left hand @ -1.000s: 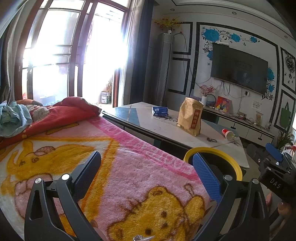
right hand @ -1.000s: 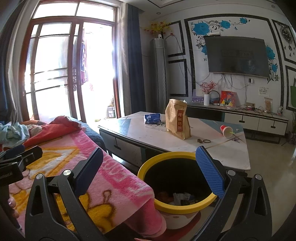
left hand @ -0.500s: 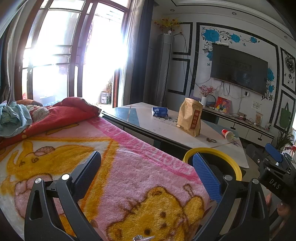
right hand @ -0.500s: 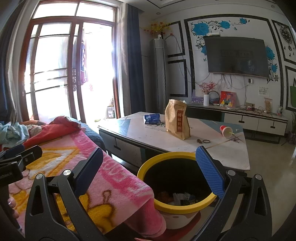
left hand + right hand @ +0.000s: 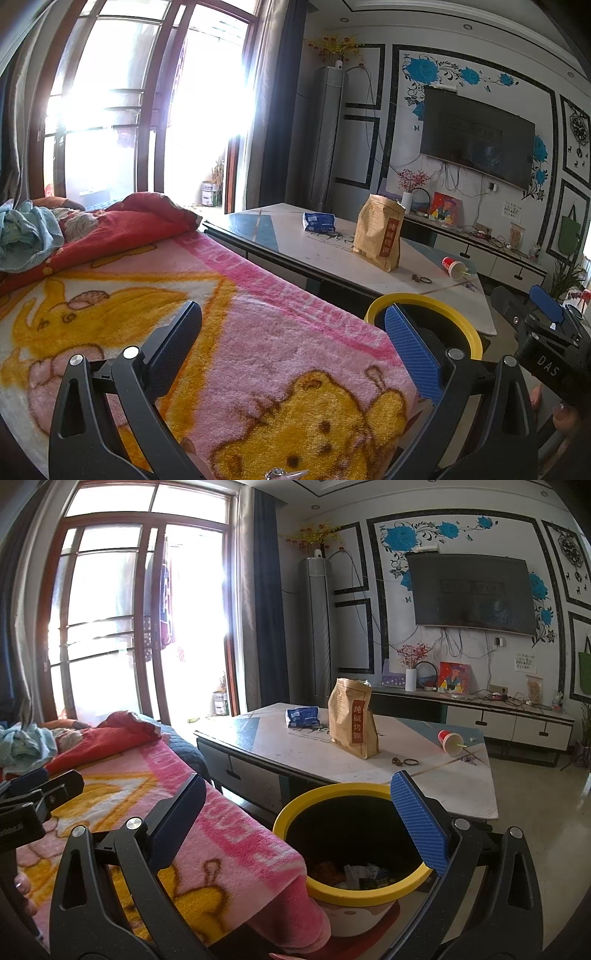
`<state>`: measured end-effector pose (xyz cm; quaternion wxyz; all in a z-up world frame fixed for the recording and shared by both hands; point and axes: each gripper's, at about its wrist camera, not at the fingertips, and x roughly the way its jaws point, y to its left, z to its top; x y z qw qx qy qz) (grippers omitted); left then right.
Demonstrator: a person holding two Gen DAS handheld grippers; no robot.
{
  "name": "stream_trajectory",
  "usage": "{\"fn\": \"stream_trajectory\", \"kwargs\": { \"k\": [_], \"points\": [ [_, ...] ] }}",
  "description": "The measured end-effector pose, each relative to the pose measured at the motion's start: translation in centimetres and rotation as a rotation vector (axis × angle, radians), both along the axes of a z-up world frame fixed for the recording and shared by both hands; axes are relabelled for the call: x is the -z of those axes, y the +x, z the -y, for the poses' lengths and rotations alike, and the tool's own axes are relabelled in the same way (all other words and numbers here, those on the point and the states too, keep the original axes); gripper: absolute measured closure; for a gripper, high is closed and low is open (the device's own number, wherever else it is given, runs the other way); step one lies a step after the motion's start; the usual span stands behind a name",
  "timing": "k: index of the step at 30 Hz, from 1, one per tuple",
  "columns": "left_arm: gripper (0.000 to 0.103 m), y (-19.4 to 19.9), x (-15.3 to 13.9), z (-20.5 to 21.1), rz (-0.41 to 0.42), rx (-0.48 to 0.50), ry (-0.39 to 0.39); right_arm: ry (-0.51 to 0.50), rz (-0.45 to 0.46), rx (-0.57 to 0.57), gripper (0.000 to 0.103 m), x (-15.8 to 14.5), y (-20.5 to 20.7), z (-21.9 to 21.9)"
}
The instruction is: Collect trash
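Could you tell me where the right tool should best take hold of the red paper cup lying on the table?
Probably across the red cup's side wall, near its middle. It lies tipped over, its open mouth and straw facing the table's near edge, so come down from above with the open right tool, its fingers spanning the round body, clear of the straw.

Table point(image 5: 369, 771): paper bag point(image 5: 352, 718), blue packet point(image 5: 302, 716), tipped red cup point(image 5: 450, 741), hair ties point(image 5: 405, 762).

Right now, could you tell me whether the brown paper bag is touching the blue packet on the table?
Apart. The right wrist view shows bare tabletop between the brown paper bag and the blue packet.
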<state>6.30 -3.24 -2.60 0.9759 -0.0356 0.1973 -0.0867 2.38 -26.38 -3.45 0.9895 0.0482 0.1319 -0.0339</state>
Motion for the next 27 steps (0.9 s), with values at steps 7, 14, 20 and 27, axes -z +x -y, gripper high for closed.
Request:
{"fn": "stream_trajectory", "kwargs": {
  "k": [7,14,20,27],
  "points": [
    [0.006,-0.3,-0.3,0.3,0.005,-0.007,0.009,-0.005,0.001,0.001,0.011,0.0,0.0,0.0],
    [0.006,-1.0,0.3,-1.9,-0.052,-0.015,-0.031,-0.014,0.020,-0.039,0.011,-0.9,0.2,-1.2],
    [0.006,-3.7,1.2,-12.9,-0.139,-0.319,-0.103,0.031,-0.010,-0.360,0.011,-2.3,2.9,-10.4],
    [0.006,-9.0,4.6,-32.5,-0.370,-0.935,-0.111,-0.077,-0.352,-1.003,0.011,0.9,4.5,-32.7]
  ]
}}
